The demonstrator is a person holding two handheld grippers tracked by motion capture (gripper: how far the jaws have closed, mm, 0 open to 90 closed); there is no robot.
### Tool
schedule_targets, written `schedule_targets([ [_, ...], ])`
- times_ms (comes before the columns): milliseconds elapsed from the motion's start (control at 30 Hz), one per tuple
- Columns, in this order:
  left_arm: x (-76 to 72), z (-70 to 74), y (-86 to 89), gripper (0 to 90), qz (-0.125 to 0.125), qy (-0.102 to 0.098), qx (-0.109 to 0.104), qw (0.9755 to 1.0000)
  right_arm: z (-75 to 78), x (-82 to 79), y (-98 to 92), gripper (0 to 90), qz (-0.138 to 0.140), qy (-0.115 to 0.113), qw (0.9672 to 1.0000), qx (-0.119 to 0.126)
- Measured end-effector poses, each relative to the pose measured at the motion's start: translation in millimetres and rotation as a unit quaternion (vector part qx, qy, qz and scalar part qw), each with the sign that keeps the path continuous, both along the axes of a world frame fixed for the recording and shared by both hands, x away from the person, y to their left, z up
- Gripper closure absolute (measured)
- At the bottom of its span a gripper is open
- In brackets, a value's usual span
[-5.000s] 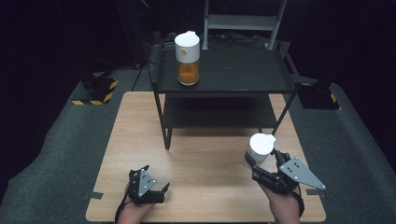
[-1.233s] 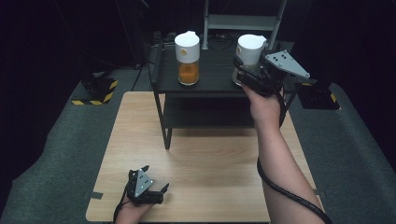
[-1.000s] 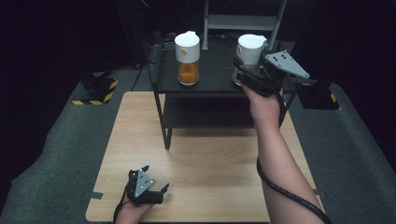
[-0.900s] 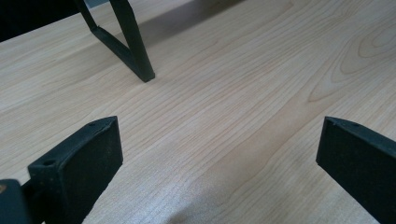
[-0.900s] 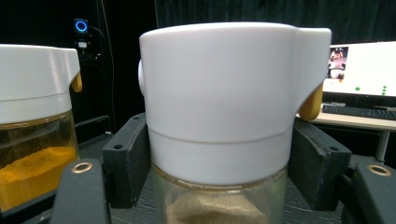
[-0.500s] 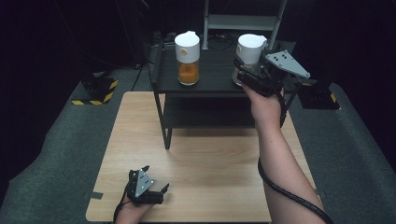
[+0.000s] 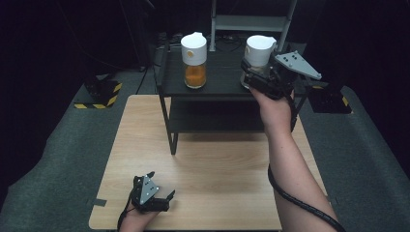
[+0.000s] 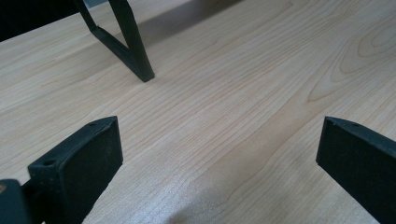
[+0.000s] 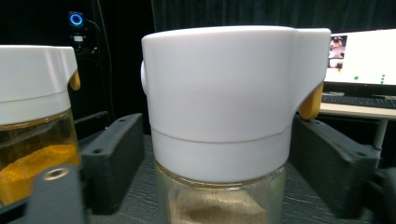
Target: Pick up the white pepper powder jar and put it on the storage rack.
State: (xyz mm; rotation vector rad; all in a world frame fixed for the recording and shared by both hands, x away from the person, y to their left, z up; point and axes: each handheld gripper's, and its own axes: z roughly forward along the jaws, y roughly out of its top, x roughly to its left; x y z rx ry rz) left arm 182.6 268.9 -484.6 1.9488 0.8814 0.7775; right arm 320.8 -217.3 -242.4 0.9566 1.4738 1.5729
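A glass jar with a white lid (image 7: 260,50) and pale powder inside stands on the top of the black shelf (image 7: 220,84), at its right. My right gripper (image 7: 251,79) is around its lower part. In the right gripper view the jar (image 9: 224,116) sits between the jaws with a gap on each side; they have just been opening and no pad presses on it. A second white-lidded jar (image 7: 194,60) with orange powder stands on the shelf's left (image 9: 32,140). My left gripper (image 7: 162,184) rests open on the wooden table (image 7: 217,164) near its front edge, nothing between its jaws (image 8: 219,149).
The black shelf unit stands on the far half of the table and has a lower level under its top. One shelf leg (image 8: 135,56) stands ahead of the left gripper. Yellow-black striped blocks (image 7: 99,94) lie on the floor at the left.
Five seconds ago the right gripper held the pale jar low over the table's front right; the jar now stands on the shelf top. Over the last second neither hand has shifted.
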Motion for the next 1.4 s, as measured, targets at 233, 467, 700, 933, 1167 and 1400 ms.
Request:
schedule_targets([
  [233, 0.1, 0.0, 0.3, 0.7, 0.0, 0.001, -0.001, 1.0, 0.9, -2.5, 2.4, 0.0, -0.01, 0.005, 0.9999, -0.003],
  [467, 0.0, 0.0, 0.0, 0.7, 0.0, 0.0, 0.0, 1.0, -0.5, -9.4, 0.5, 0.0, -0.008, 0.001, 0.9999, -0.008],
  [700, -0.1, 0.1, -0.6, 0.7, 0.001, 0.0, 0.001, 1.0, -3.1, -20.4, -1.7, 0.0, -0.001, -0.004, 0.9999, -0.011],
  [933, 0.0, 0.0, -1.1, 0.7, 0.002, 0.001, 0.001, 1.0, -9.6, -33.8, -5.5, 0.0, 0.01, -0.012, 0.9997, -0.019],
  [1167, 0.3, 0.3, -1.6, 0.7, 0.003, 0.001, 0.002, 1.0, -18.5, -47.1, -9.9, 0.0, 0.02, -0.016, 0.9993, -0.025],
  [1400, 0.2, 0.6, -2.1, 0.7, 0.005, 0.002, 0.003, 1.0, -34.5, -60.8, -12.5, 0.0, 0.021, -0.023, 0.9986, -0.043],
])
